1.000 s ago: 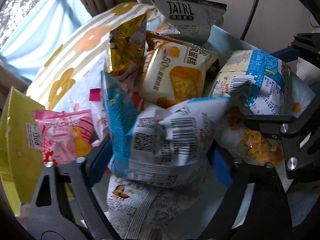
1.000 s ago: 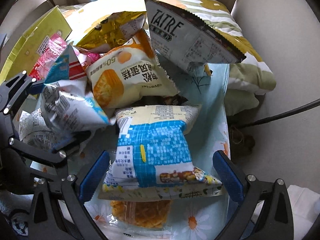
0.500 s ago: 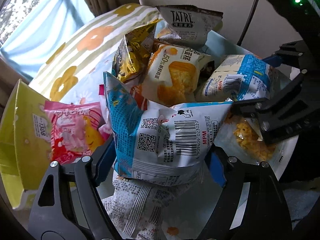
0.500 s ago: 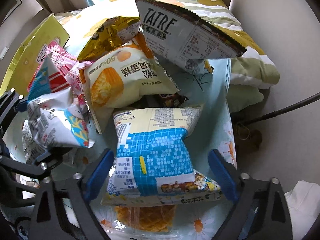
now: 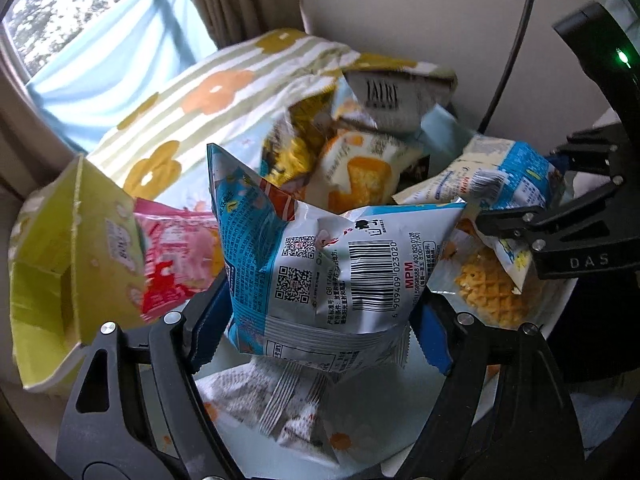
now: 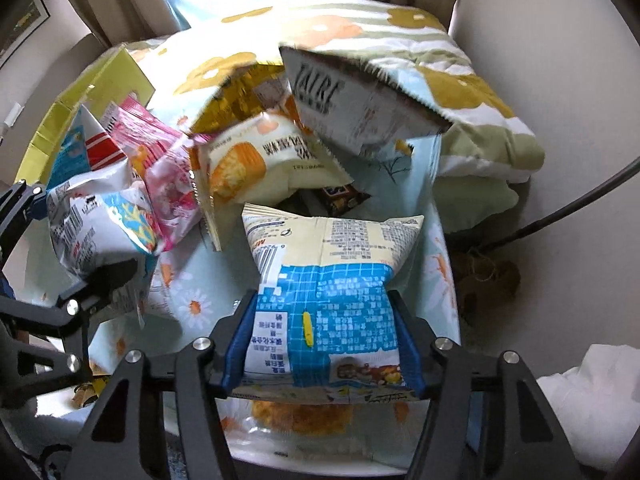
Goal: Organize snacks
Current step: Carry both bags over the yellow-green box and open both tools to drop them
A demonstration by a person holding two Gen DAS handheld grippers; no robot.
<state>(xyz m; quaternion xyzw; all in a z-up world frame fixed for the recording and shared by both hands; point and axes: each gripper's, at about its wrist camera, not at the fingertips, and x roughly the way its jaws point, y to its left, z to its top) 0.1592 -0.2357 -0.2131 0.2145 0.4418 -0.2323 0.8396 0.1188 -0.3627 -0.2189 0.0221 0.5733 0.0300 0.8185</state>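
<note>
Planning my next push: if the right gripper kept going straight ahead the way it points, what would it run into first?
The right gripper is shut on the blue and cream bag, so that bag leads. Straight ahead lies the dark wrapped bar, then the orange cake packet. Depth is unclear; the bag may pass over the bar.

Barcode packet (image 5: 332, 272): white, pale blue, red patch. Grid packet (image 6: 332, 300): cream top, bright blue squares. Pink-red pouch (image 5: 176, 256). Gold foil bag (image 6: 240, 96). Yellow-green box (image 5: 60, 264). Daisy-print pale blue cloth (image 6: 188, 300). Olive-striped, orange-flowered pillow (image 6: 440, 60).
</note>
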